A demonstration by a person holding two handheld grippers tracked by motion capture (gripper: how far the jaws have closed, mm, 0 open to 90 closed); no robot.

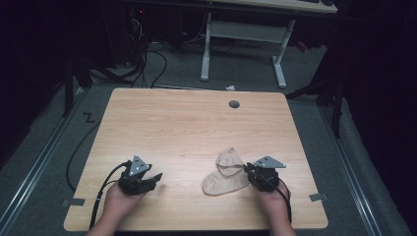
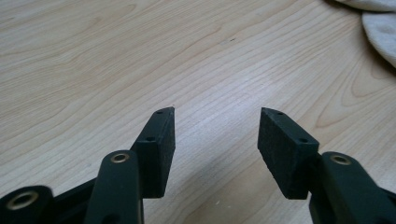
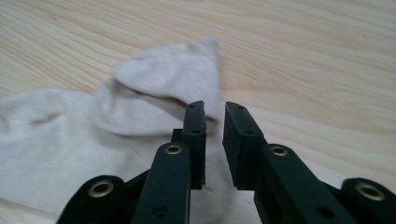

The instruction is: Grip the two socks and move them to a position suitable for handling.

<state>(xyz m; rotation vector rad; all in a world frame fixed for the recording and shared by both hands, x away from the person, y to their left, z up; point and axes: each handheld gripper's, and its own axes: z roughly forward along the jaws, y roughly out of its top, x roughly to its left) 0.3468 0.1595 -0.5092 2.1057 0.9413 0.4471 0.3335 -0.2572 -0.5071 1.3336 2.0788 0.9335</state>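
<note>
**Socks lay at the right claw, well clear of the left**

Two beige socks [image 1: 226,176] lay on the near right part of the counter [image 1: 187,123], overlapping, the lower one stretched roughly left to right and the upper one angled away toward the far edge. Their right-hand end sat directly at the right claw [image 1: 252,173], so that hand was by far the nearer. From the right gripper view, the jaws stood almost together with only a narrow gap, and sock fabric [image 3: 140,121] ran up to and beneath them; a fold seemed to sit in the gap, but whether it was actually pinched could not be told.

The left claw [image 1: 152,180] rested on bare wood, well apart from the socks, which lay off to its right. Its own view showed the jaws spread wide with nothing between them, and just a sock edge [image 2: 380,32] at the top right corner.

The high view alone gave the whole layout and both hands; the right gripper view alone revealed how close the jaws were.
</note>
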